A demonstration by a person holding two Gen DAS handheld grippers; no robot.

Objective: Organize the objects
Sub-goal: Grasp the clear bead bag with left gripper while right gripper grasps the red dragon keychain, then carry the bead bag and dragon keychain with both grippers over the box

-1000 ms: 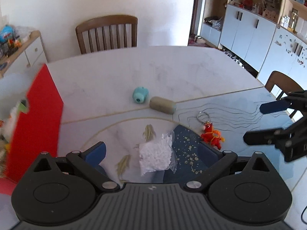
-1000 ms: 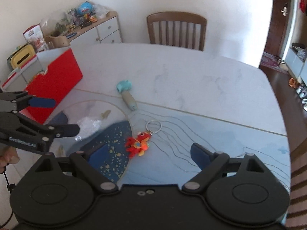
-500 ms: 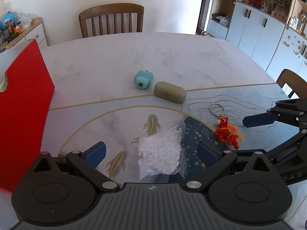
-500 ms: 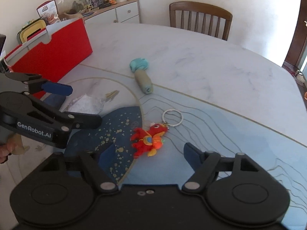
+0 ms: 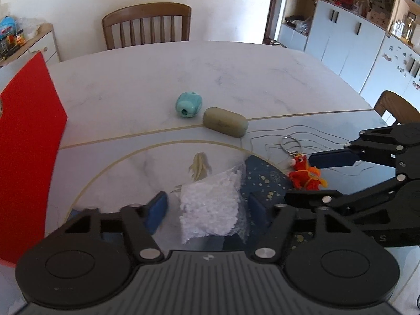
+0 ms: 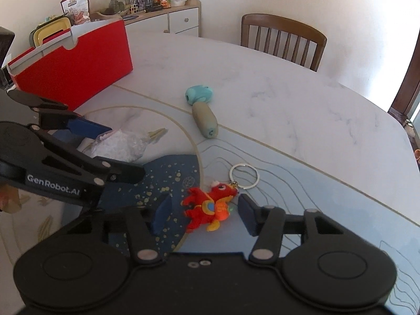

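Closing in from both sides, the two grippers are each straddling their own target on the table (image 5: 236, 73). The left gripper (image 5: 207, 206) is sitting over the clear bag of white bits (image 5: 210, 207), and its jaws have just been narrowing with the bag between them; a sliver of gap is showing on either side, so the pads are not yet pressing. The right gripper (image 6: 204, 211) is doing the same around the red toy keychain (image 6: 210, 204), jaws just drawn in, pads close beside it but seemingly short of contact. The toy is lying with its long axis crosswise between those pads, ring pointing away. The red box (image 6: 78, 71) is standing to the far left, nearer the left gripper.
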